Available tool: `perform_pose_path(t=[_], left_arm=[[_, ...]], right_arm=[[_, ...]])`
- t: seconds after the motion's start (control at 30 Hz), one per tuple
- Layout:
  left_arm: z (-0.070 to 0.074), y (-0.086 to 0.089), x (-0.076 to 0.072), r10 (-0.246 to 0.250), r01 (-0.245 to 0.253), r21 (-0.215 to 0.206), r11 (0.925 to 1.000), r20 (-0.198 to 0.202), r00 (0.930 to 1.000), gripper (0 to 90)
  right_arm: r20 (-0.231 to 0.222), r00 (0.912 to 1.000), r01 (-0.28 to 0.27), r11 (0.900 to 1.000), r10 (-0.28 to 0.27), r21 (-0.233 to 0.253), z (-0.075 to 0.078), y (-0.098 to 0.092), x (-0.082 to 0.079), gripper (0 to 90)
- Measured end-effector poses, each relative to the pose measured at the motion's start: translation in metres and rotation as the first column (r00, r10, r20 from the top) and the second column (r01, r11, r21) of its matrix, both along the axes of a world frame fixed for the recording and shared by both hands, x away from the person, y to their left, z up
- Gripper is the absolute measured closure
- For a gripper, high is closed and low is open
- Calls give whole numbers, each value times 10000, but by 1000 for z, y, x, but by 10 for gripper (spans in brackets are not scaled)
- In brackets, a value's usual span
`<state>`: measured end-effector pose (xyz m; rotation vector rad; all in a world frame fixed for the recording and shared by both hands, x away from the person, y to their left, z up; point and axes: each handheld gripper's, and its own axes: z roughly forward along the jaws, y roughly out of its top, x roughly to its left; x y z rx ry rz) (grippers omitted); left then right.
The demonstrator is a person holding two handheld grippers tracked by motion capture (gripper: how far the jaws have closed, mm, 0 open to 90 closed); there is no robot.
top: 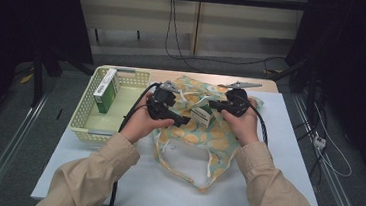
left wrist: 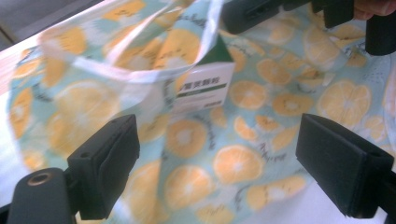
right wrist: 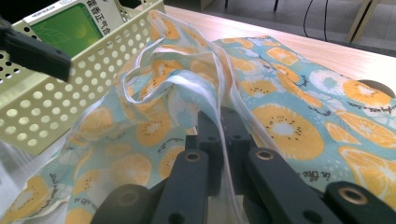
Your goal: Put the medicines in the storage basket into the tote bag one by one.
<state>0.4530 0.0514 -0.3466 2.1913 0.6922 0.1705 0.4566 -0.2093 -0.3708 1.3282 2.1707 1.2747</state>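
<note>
The right gripper (right wrist: 223,140) pinches the bag (right wrist: 289,116) edge. The left gripper (left wrist: 224,172) is wide open, with a box (left wrist: 203,86), seemingly inside the bag, just ahead.

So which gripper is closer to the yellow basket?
Left. The left gripper hangs over the bag beside the yellow basket; the right gripper is farther off, across the bag.

A white and green box (left wrist: 204,79) beyond the left hand-held gripper (left wrist: 219,163) is partly covered by a fold of the fruit-print cloth bag (left wrist: 196,140), and its label is too blurred to read. The bag's near folds are blurred in that view. Left of the right hand-held gripper (right wrist: 219,135), a green box (right wrist: 70,25) in the perforated basket (right wrist: 51,98) is cut off by the top edge. In the high view, both hands hide the bag's middle.
</note>
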Motion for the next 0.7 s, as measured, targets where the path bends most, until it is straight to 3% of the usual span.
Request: perform_pose_path(t=[0.23, 0.4, 0.63, 0.7], left_arm=[[14, 23, 2, 260, -262, 64, 9996, 188, 9995, 138], [25, 41, 2, 151, -185, 717, 9973, 466, 9988, 147], [33, 83, 18, 979, -1023, 1036, 9893, 467, 9941, 156], [31, 95, 24, 1148, -1173, 952, 9885, 309, 9929, 157]], right_arm=[[-23, 10000, -24, 10000, 24, -19, -1, 3, 0, 891], [-11, 10000, -64, 10000, 64, -42, 1, 2, -1, 891], [-33, 9999, -108, 9999, 108, -21, 0, 2, -3, 891], [-45, 9999, -142, 9999, 142, -7, -1, 3, -3, 891]])
